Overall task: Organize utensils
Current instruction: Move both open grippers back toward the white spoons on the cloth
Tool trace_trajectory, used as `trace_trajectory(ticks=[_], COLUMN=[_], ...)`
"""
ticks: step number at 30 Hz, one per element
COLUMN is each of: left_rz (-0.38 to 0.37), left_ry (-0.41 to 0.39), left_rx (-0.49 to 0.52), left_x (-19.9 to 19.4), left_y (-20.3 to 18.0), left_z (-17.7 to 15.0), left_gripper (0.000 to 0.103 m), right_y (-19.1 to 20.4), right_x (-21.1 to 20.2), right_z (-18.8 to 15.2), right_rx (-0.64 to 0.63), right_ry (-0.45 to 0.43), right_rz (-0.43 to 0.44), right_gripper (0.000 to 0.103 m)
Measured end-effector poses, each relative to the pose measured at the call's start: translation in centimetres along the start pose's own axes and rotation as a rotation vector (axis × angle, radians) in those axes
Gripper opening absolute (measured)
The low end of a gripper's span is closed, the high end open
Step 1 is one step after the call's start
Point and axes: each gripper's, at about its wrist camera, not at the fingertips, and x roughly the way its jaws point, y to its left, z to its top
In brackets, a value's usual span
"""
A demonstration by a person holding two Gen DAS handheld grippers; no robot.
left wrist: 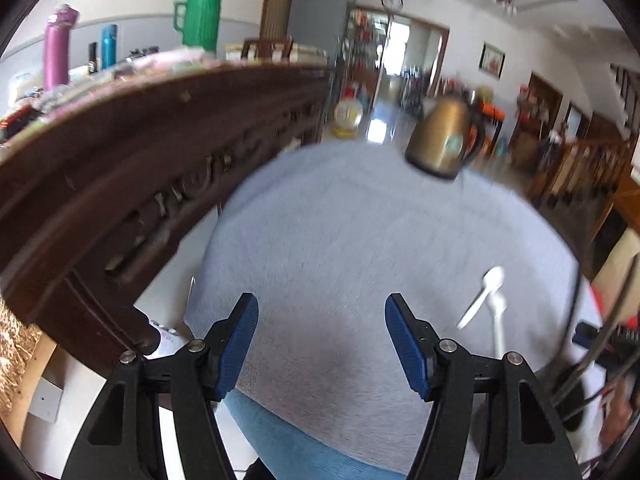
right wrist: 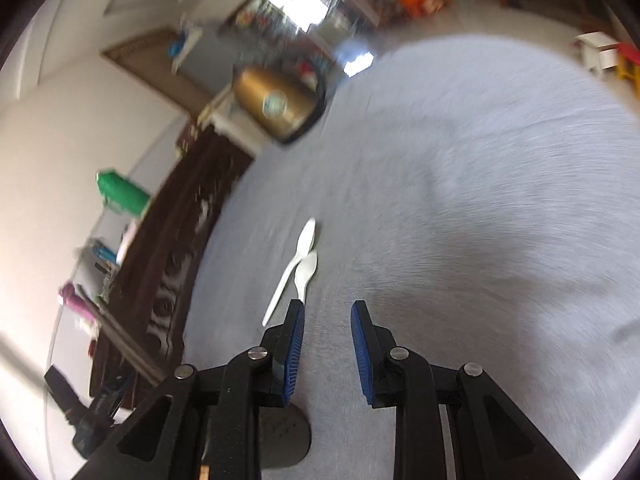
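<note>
Two white plastic spoons lie side by side on the grey cloth-covered table (right wrist: 460, 184). In the right wrist view one spoon (right wrist: 291, 270) lies just left of the other (right wrist: 305, 274), both just ahead and left of my right gripper (right wrist: 327, 312), which is open and empty above the cloth. In the left wrist view the spoons (left wrist: 482, 296) lie to the right of my left gripper (left wrist: 322, 304), which is wide open and empty. Both views are motion-blurred.
A bronze kettle (left wrist: 442, 140) stands at the table's far edge; it also shows in the right wrist view (right wrist: 276, 102). A dark carved wooden cabinet (left wrist: 120, 184) stands left of the table, with a green jug (left wrist: 200, 12) and purple bottle (left wrist: 58, 48) on top. A dark round object (right wrist: 284, 436) lies under my right gripper.
</note>
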Motion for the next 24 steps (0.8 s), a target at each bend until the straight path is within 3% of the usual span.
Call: trace_trajectory(ticks=[5,10,14,16,17,20,24], left_rz=[0.009,0.02,0.026,0.021,0.016,-0.004,-0.066], left_ry=[0.046,0.055,0.048,0.051,0.05,0.048,0.055], left_rx=[0.061,0.138,0.198,0.225,0.238,0.284,0.339], left_x=[3.2,4.9,6.0,6.9,7.3,8.6,10.8], left_y=[-0.3,-0.7,-1.0,-1.6,-1.9,-3.3,-6.2], left_z=[0.3,1.6,2.8,3.4,3.6,4.1,4.6], left_gripper=[0.067,0.067,0.067,0.067,0.067,0.067,0.067], right_y=[0.8,2.8,5.6,6.8,7.5,8.2,6.6], right_x=[8.3,13.7,15.2,15.6,15.9,16.2,14.9], right_z=[2.7,2.9,3.4,3.1,2.7,2.1,2.9], right_rx=[-0.053,-0.119,-0.26,-0.348,-0.419,-0.543,-0.523], right_ry=[0.205,0.293,0.287,0.259,0.248,0.209,0.157], right_rz=[0.01,-0.049,-0.105,-0.176,-0.223,-0.303,-0.345], right_gripper=[0.028,0.028,0.046,0.042,0.031,0.029,0.029])
